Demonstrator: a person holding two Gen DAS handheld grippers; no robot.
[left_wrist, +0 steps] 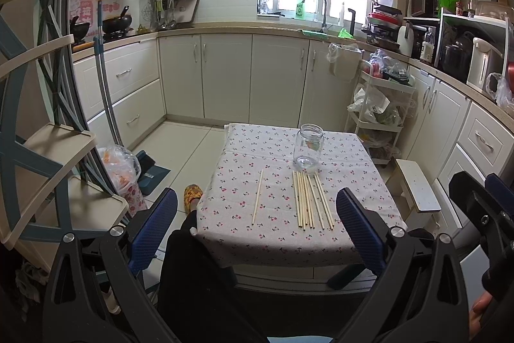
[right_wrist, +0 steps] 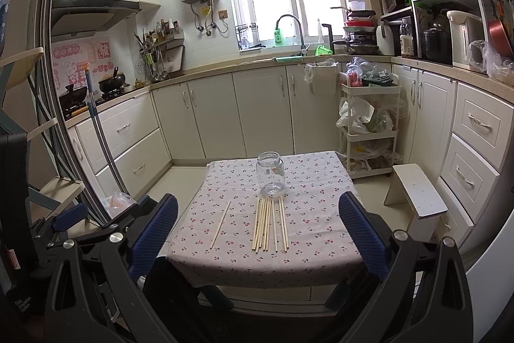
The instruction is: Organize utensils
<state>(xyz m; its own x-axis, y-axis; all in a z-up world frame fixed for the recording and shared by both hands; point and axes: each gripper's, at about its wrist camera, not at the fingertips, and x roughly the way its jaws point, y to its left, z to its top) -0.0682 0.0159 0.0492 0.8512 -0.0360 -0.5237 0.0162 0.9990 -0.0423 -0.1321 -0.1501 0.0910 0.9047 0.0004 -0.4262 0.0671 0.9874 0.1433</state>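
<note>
Counts on the cherry-print desk [left_wrist: 282, 249]

One clear glass jar [left_wrist: 307, 147], upright. One single chopstick [left_wrist: 257, 196] lies alone to the left; beside it, a bundle of chopsticks [left_wrist: 313, 200] lies side by side, about nine, though the exact number is hard to tell where they overlap. Two hand-held grippers: the left hand-held gripper [left_wrist: 257, 229] and the right hand-held gripper [right_wrist: 257, 237].

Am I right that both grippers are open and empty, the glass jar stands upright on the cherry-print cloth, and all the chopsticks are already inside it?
Not quite. The glass jar is empty; the chopstick bundle and the single chopstick lie flat on the cloth in front of it, as the right wrist view shows. The rest holds.
</note>
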